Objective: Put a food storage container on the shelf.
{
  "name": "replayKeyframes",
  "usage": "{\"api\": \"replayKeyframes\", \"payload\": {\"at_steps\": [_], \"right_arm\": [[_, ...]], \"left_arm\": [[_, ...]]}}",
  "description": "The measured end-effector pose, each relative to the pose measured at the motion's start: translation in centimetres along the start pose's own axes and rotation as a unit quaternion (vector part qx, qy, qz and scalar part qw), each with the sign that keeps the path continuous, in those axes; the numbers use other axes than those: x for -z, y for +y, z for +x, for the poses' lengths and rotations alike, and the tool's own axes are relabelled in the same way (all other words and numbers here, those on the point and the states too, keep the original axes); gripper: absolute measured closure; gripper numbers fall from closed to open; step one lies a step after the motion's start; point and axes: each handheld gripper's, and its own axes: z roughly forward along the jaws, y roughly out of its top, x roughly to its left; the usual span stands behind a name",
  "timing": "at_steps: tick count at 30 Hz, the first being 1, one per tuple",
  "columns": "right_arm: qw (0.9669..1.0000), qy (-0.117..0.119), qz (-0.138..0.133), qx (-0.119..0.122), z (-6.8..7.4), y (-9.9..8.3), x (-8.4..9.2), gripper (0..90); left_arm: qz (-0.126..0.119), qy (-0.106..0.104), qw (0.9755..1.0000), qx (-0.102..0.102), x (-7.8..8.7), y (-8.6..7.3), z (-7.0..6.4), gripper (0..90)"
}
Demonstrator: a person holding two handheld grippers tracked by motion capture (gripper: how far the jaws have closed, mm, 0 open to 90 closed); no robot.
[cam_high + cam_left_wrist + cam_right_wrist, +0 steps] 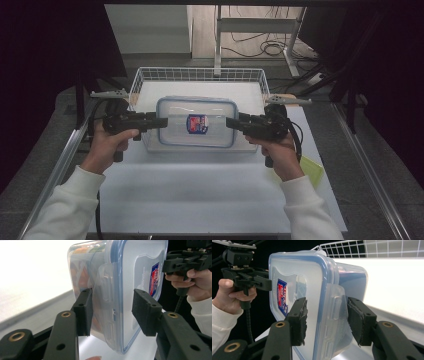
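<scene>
Two grippers: one at each short end of the box, holding it up between them.
Left gripper (162, 122): jaws part way shut, clamped on the left end of the plastic box (197, 121).
Left fingers (84, 311): one pad under the box body, the other pad against the lid side, with the side clip between them.
Box: clear tub with a blue-edged lid, shut, lifted above the white table (200, 195); just in front of the wire basket (200, 75).
Sticker (197, 124): red and blue, in the middle of the lid, well apart from both sets of fingers.
Right gripper (231, 123): jaws part way shut, clamped on the right end of the box.
Right fingers (299, 320): one pad on the lid, the other on the box body, with the clip between them.
Yellow-green sheet (311, 170): flat on the table, near the right hand (277, 150), away from the fingers.
</scene>
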Motion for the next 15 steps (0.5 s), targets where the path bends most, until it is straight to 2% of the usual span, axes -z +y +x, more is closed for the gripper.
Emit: {"api": "replayKeyframes", "payload": {"at_steps": [15], "right_arm": [[0.9999, 0.004, 0.007, 0.009, -1.4, 3.2, -0.7, 51.4]], "left_arm": [[-0.005, 0.010, 0.9999, -0.002, -0.3, 2.8, 0.8, 52.3]]}}
